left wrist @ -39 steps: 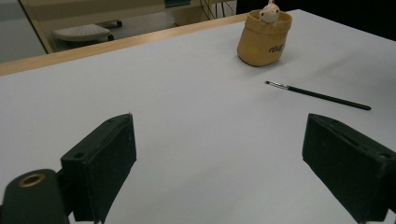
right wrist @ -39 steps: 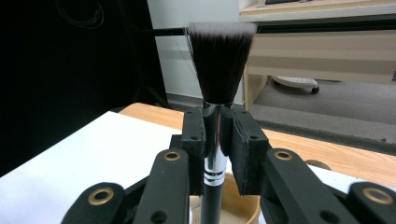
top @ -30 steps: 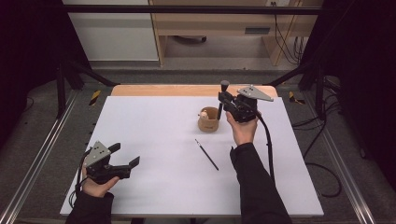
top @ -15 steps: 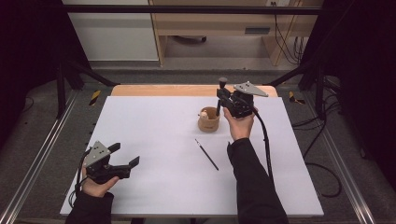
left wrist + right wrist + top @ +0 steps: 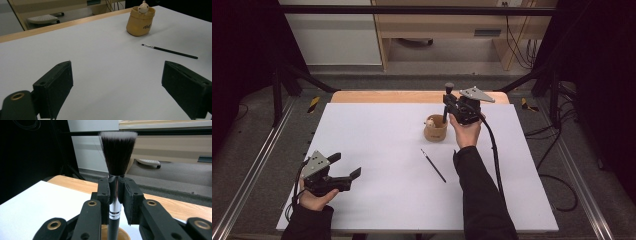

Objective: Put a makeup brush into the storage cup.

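Note:
A tan cup-shaped holder (image 5: pixel 435 128) with a small pale figure in it stands at the table's far middle, seen too as the holder (image 5: pixel 140 20) in the left gripper view. My right gripper (image 5: pixel 448 106) hovers just right of and above it, shut on an upright black makeup brush (image 5: pixel 117 157), bristles up; its handle end hangs over the holder's mouth (image 5: pixel 116 235). A thin black brush (image 5: pixel 433 165) lies on the white table, the same thin brush (image 5: pixel 169 51) in the left gripper view. My left gripper (image 5: pixel 348 167) rests near the front left, open and holding nothing.
The white table sheet (image 5: pixel 377 150) has a wooden strip (image 5: pixel 362 96) along its far edge. Metal frame rails (image 5: pixel 257 165) run along both sides. A cable (image 5: pixel 494 155) trails from the right gripper along the forearm.
My right gripper has shifted left and a little down with the makeup brush, ending over the holder. The left gripper has stayed put.

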Action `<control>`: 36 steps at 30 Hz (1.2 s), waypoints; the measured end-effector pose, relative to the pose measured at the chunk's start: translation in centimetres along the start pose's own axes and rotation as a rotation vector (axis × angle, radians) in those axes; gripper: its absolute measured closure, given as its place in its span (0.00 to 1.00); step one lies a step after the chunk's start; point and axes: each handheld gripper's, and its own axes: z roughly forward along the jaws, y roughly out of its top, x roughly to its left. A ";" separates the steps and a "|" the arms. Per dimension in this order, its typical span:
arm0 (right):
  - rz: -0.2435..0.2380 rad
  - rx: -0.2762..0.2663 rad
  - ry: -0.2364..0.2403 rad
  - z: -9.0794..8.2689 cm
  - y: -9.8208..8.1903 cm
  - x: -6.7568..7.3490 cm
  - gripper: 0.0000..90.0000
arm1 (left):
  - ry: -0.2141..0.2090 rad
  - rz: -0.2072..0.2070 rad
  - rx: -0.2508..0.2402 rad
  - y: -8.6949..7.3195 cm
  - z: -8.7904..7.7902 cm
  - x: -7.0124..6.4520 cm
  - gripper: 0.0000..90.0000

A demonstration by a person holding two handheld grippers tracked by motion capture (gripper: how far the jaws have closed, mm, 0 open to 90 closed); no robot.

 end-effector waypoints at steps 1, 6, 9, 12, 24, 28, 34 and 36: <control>-0.001 0.002 -0.002 0.1 0.0 0.0 0.86 | -0.001 0.001 0.000 0.0 0.0 0.0 0.11; 0.001 0.003 -0.011 0.6 -0.3 -0.1 0.86 | -0.002 0.002 -0.003 0.0 0.0 0.1 0.10; 0.001 0.002 -0.015 0.8 -0.5 -0.1 0.86 | -0.002 0.002 -0.004 0.0 0.0 0.2 0.10; 0.003 0.000 -0.016 1.1 -0.6 -0.2 0.86 | -0.003 0.002 -0.004 0.0 0.0 0.3 0.10; 0.003 0.024 -0.025 2.5 -1.6 -0.2 0.86 | -0.004 0.001 -0.006 0.0 0.0 0.4 0.10; 0.001 0.035 -0.022 2.7 -1.9 -0.1 0.86 | -0.005 0.004 -0.005 0.0 0.0 0.3 0.10; 0.009 0.052 -0.025 3.0 -2.3 0.0 0.86 | -0.005 0.005 -0.005 0.0 0.0 0.3 0.10; 0.005 0.058 -0.026 3.2 -2.4 0.0 0.86 | -0.005 0.004 -0.005 0.0 0.0 0.3 0.10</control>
